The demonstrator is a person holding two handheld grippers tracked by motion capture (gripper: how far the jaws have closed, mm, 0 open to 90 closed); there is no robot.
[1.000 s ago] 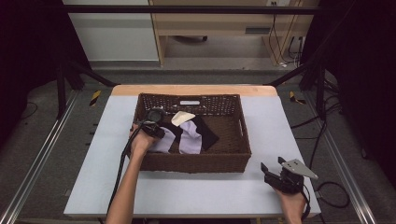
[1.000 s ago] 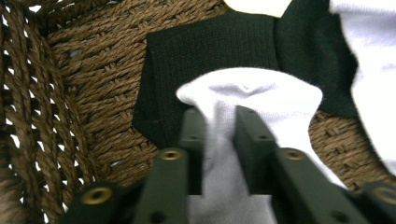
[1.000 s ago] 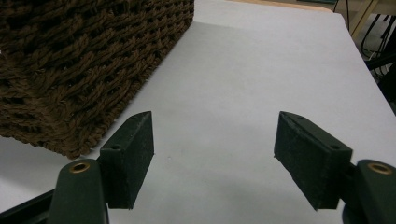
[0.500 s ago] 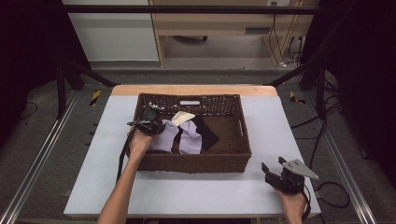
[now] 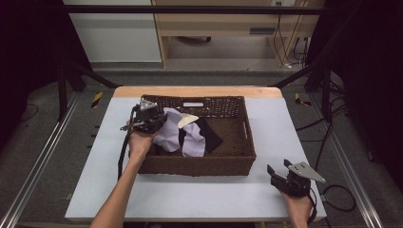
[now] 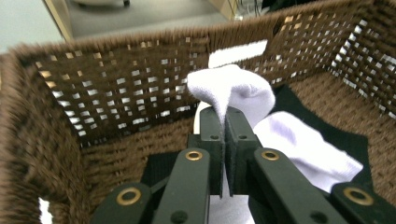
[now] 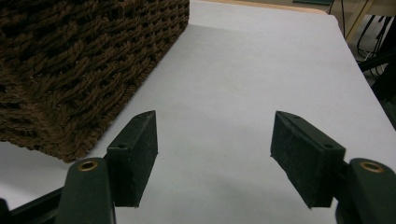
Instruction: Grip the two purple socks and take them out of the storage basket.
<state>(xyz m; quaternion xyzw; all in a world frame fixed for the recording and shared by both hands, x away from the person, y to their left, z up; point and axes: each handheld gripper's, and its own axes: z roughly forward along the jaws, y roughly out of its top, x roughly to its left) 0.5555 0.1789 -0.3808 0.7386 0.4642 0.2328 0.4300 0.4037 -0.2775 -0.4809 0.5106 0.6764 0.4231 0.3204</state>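
Over basket (image 5: 199,164): left gripper (image 6: 225,140) clamps white sock (image 6: 233,91); right gripper (image 7: 215,154) empty, closing.

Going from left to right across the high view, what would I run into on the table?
Left gripper pinching a white sock → black cloth → right wall of the wicker basket → bare table → right gripper.

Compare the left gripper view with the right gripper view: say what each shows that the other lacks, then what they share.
Left gripper view alone: the left tongs shut on a fold of the white sock, a black cloth beneath it, and the basket's inside with its handle slot.

Right gripper view alone: the right tongs, jaws apart with nothing between them, over the bare white table.

Shared: the brown woven basket, seen from inside in one and from outside in the other.
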